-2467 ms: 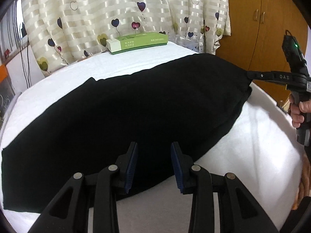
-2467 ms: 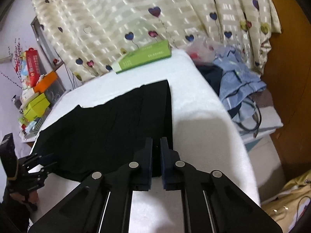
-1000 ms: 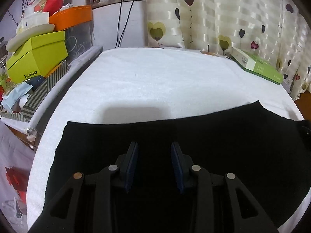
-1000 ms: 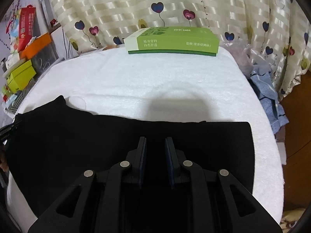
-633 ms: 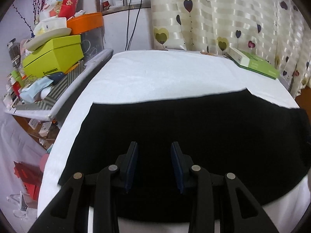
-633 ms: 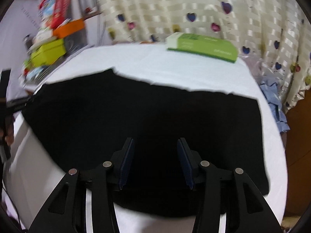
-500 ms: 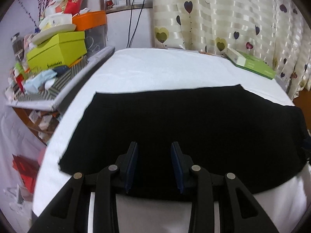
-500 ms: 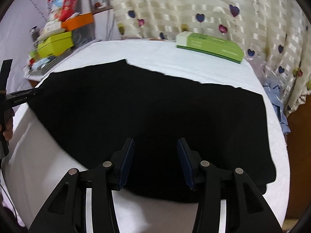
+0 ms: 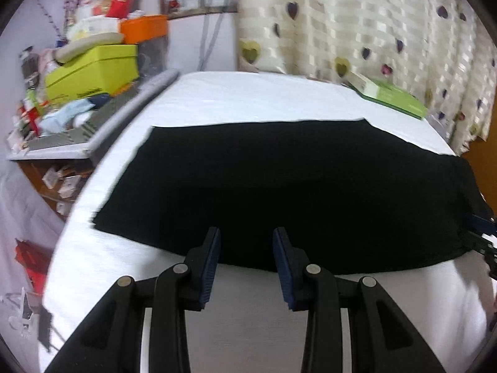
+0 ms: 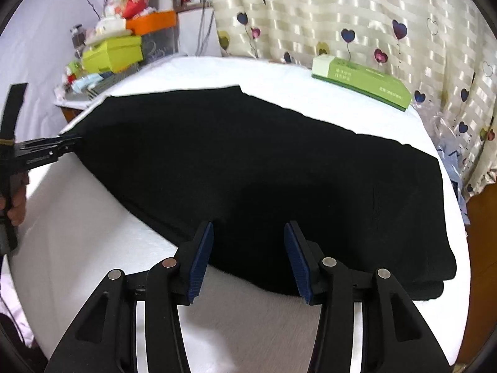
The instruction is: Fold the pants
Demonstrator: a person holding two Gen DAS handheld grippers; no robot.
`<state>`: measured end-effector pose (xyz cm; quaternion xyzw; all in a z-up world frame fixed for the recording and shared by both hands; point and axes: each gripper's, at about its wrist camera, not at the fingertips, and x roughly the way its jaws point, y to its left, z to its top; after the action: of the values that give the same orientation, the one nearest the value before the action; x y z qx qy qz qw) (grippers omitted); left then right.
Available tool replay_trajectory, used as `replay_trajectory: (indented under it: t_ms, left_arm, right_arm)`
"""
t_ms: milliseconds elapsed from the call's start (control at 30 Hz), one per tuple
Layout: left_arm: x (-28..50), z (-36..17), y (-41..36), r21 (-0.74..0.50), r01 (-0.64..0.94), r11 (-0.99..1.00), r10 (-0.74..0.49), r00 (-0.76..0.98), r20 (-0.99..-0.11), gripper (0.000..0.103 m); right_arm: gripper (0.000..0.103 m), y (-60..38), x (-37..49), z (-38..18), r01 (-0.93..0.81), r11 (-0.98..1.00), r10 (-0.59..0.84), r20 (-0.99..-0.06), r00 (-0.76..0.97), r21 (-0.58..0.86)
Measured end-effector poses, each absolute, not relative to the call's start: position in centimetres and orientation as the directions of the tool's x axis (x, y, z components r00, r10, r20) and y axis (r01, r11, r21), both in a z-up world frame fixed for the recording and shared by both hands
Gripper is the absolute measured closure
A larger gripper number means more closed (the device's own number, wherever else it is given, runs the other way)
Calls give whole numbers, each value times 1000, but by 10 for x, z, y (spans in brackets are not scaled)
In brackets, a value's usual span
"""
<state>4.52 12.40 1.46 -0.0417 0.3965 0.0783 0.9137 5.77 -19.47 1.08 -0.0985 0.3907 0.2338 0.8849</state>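
Note:
The black pants (image 9: 279, 186) (image 10: 248, 168) lie flat on the white table cover (image 9: 248, 99) (image 10: 77, 233), folded lengthwise into one long dark band. My left gripper (image 9: 247, 245) is open just above the near edge of the cloth, holding nothing. My right gripper (image 10: 248, 242) is open too, over the near edge toward the thicker doubled end at the right. In the right wrist view the left gripper (image 10: 66, 144) shows at the far left, held by a hand (image 10: 17, 199), its tips at the cloth's end. The right gripper's tips peek in at the left view's right edge.
A green box (image 9: 388, 98) (image 10: 360, 82) lies at the table's far side by the heart-print curtain (image 10: 341, 15). A cluttered shelf with a yellow-green box (image 9: 93, 71) and orange box stands to the left. Blue clothes (image 10: 450, 161) lie beyond the right edge.
The right gripper, shut on the pants earlier, has opened and let go. Both grippers have drawn back toward the near edge, and the pants now lie still.

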Motion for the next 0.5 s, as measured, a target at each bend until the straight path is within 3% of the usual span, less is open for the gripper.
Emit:
replay_trajectory:
  t_ms: [500]
  left_arm:
    - [24, 15, 206, -117, -362, 925, 170, 668, -725, 66]
  right_arm:
    - [54, -208, 62, 15, -436, 900, 301, -720, 625, -3]
